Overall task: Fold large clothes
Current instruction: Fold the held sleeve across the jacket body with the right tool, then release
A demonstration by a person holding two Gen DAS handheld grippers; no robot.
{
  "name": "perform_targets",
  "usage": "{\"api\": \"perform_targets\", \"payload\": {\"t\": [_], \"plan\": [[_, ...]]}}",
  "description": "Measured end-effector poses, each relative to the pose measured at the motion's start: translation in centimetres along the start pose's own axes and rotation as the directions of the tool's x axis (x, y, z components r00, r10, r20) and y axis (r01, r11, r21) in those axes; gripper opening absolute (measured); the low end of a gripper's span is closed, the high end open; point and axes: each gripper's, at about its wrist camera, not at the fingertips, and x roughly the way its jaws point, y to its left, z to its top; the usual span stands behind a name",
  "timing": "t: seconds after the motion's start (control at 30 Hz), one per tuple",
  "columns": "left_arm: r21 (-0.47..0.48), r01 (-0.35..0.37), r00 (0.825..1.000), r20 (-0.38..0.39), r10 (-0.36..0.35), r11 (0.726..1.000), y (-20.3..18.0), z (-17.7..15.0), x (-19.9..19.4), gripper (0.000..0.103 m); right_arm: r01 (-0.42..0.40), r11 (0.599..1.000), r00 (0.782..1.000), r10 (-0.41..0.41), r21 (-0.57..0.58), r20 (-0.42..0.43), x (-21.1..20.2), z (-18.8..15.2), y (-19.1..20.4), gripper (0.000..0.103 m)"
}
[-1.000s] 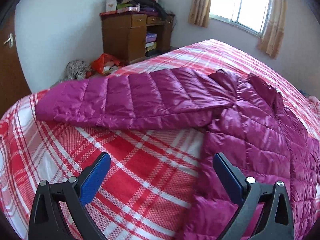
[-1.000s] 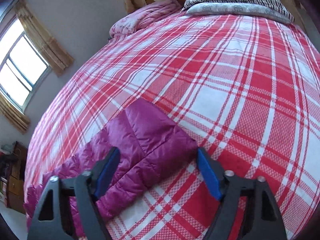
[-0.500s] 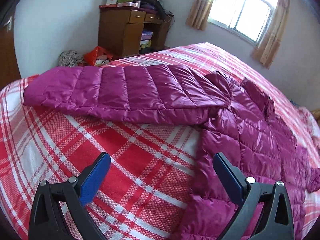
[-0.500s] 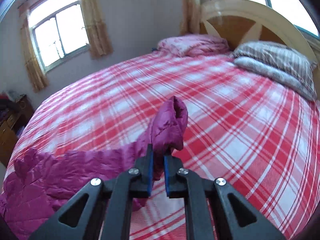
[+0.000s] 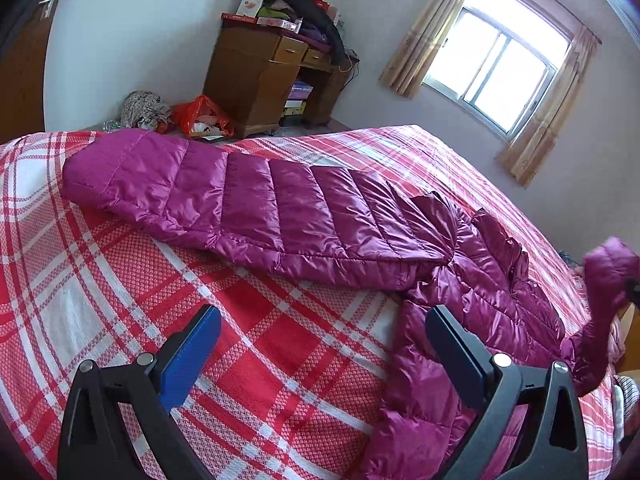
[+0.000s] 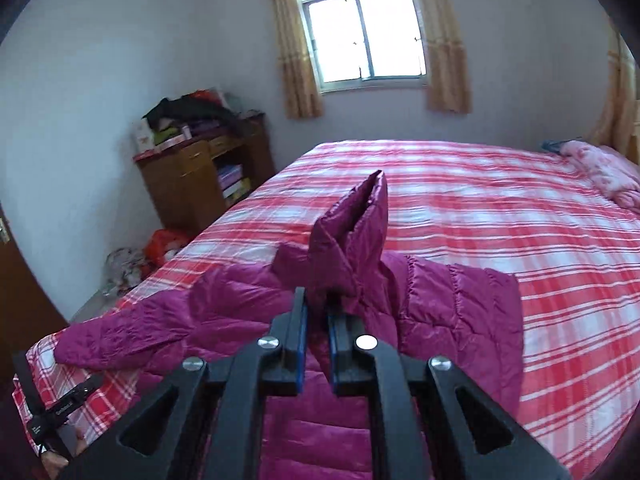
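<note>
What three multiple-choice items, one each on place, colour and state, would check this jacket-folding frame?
1. Where does the jacket lie?
A. on the plaid bed
B. on the floor
C. on the desk

2. What colour is the jacket?
A. navy
B. magenta
C. grey

3. How does the right gripper stand?
A. wide open over the bedspread
B. shut on a pillow
C. shut on the jacket's sleeve

Key: 1 A, its body spreads across the red and white plaid bed. 2 B, the quilted fabric reads magenta in both views. 3 C, the sleeve is pinched between its pads and raised, while the left gripper stands open.
</note>
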Motion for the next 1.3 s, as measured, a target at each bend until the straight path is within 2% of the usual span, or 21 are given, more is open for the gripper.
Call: {"api": "perform_targets", "payload": {"t": [0.13, 0.27, 0.37, 0.47, 0.5, 0.53, 0.57, 0.6, 0.67, 0.7, 0.73, 0.8, 0.87, 1.03, 1.17, 1.3], "plan": [[0.009, 0.009, 1.000, 0.007, -0.009, 1.000, 0.2, 0.2, -0.1, 0.102, -0.091, 0.996, 0.993, 0.090, -0.006, -0.077, 5.9, -2.8, 4.0, 0.012], [0.022, 0.028, 1.000, -0.005, -0.028, 0.999, 0.0, 0.2, 0.1, 0.102, -0.133, 0.991, 0.978, 0.133, 0.012, -0.159, 10.5, -5.3, 6.4, 0.012], [0.034, 0.032, 0.999, -0.009, -0.032, 0.999, -0.3, 0.2, 0.2, 0.102, -0.155, 0.988, 0.968, 0.155, 0.015, -0.198, 12.5, -6.6, 7.3, 0.012], [0.044, 0.033, 0.999, -0.017, -0.032, 0.999, -0.5, 0.1, 0.4, 0.102, -0.180, 0.983, 0.955, 0.180, 0.023, -0.237, 13.2, -7.7, 7.9, 0.020], [0.045, 0.033, 0.999, -0.019, -0.032, 0.998, -0.5, 0.1, 0.4, 0.102, -0.203, 0.978, 0.942, 0.206, 0.039, -0.265, 13.4, -7.8, 8.2, 0.042], [0.045, 0.033, 0.999, -0.019, -0.032, 0.998, -0.5, 0.1, 0.4, 0.102, -0.238, 0.969, 0.925, 0.248, 0.068, -0.289, 13.4, -7.8, 8.2, 0.072], [0.043, 0.033, 0.999, -0.019, -0.032, 0.999, -0.5, 0.1, 0.4, 0.102, -0.273, 0.957, 0.914, 0.290, 0.098, -0.283, 12.9, -7.6, 8.1, 0.079], [0.043, 0.033, 0.999, -0.018, -0.032, 0.999, -0.5, 0.2, 0.5, 0.102, -0.308, 0.944, 0.909, 0.328, 0.117, -0.255, 12.0, -7.3, 7.9, 0.081], [0.044, 0.032, 0.999, -0.018, -0.031, 0.998, -0.5, 0.1, 0.5, 0.102, -0.361, 0.926, 0.907, 0.377, 0.112, -0.188, 10.4, -6.6, 7.8, 0.078], [0.049, 0.033, 0.999, -0.019, -0.032, 0.998, -0.5, 0.1, 0.5, 0.102, -0.351, 0.931, 0.920, 0.363, 0.099, -0.152, 9.5, -6.1, 7.6, 0.060], [0.052, 0.033, 0.999, -0.020, -0.032, 0.998, -0.6, 0.1, 0.5, 0.102, -0.329, 0.939, 0.930, 0.340, 0.098, -0.136, 9.3, -5.6, 7.4, 0.034], [0.062, 0.029, 0.999, -0.024, -0.028, 0.998, -0.7, 0.1, 0.5, 0.102, -0.260, 0.957, 0.947, 0.279, 0.131, -0.157, 10.4, -4.8, 6.5, 0.016], [0.069, 0.026, 0.999, -0.022, -0.025, 0.997, -0.9, 0.1, 0.5, 0.102, -0.203, 0.969, 0.953, 0.229, 0.143, -0.199, 12.5, -4.5, 6.1, 0.017], [0.071, 0.026, 1.000, -0.014, -0.025, 0.997, -1.2, 0.1, 0.4, 0.102, -0.192, 0.975, 0.914, 0.219, 0.111, -0.343, 17.2, -6.5, 7.6, 0.017], [0.086, 0.028, 0.999, -0.026, -0.026, 0.996, -1.4, 0.0, 0.7, 0.102, -0.186, 0.979, 0.924, 0.205, 0.089, -0.322, 17.9, -7.0, 7.8, 0.017], [0.082, 0.029, 0.999, -0.038, -0.026, 0.996, -1.4, 0.0, 0.9, 0.102, -0.221, 0.968, 0.897, 0.251, 0.123, -0.364, 17.3, -6.0, 6.5, 0.017]]}}
